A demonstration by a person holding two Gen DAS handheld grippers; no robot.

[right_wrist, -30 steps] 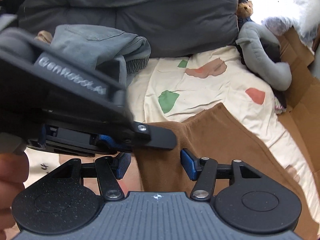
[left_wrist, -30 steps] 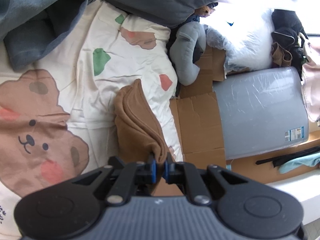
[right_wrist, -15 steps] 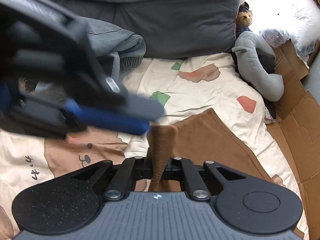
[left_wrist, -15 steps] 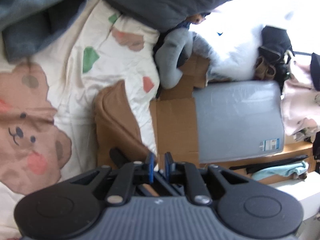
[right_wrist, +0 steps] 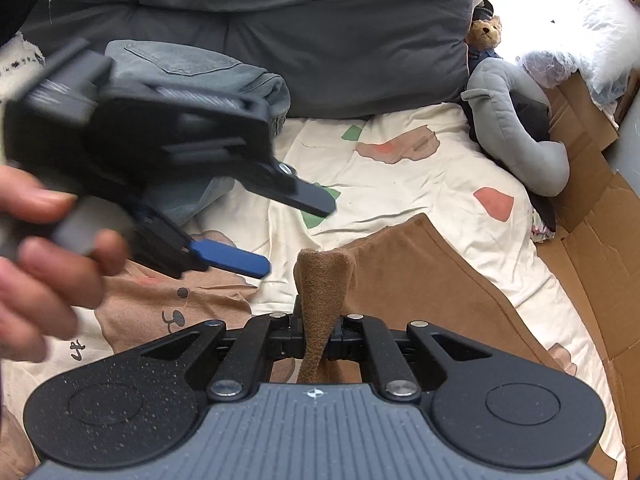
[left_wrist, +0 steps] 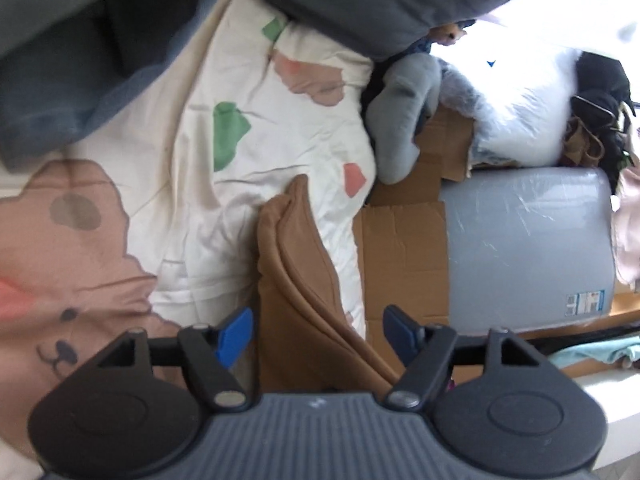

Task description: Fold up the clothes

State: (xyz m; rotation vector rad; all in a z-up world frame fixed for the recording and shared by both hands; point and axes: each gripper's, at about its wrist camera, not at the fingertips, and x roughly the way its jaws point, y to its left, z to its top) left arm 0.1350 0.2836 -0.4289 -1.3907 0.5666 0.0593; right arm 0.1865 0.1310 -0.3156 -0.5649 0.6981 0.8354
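A brown garment (left_wrist: 296, 280) lies partly folded on the bear-print bed sheet (left_wrist: 248, 184) near the bed's right edge. My left gripper (left_wrist: 316, 330) hangs over its near end with the jaws opening; the cloth runs between the blue pads (left_wrist: 236, 334) but they stand clear of it. In the right wrist view my right gripper (right_wrist: 318, 326) is shut on a pinched-up corner of the brown garment (right_wrist: 324, 276). A hand (right_wrist: 44, 248) holds the left gripper (right_wrist: 294, 238) just left of and above that corner.
A dark grey pillow (right_wrist: 320, 32) and blue jeans (right_wrist: 192, 64) lie at the head of the bed. A grey plush toy (right_wrist: 516, 120), flattened cardboard (left_wrist: 404, 256) and a grey wrapped pad (left_wrist: 528, 248) sit past the right edge.
My right gripper closed on the raised brown corner. My left gripper let go of the brown cloth, opened wide and shifted down and away.
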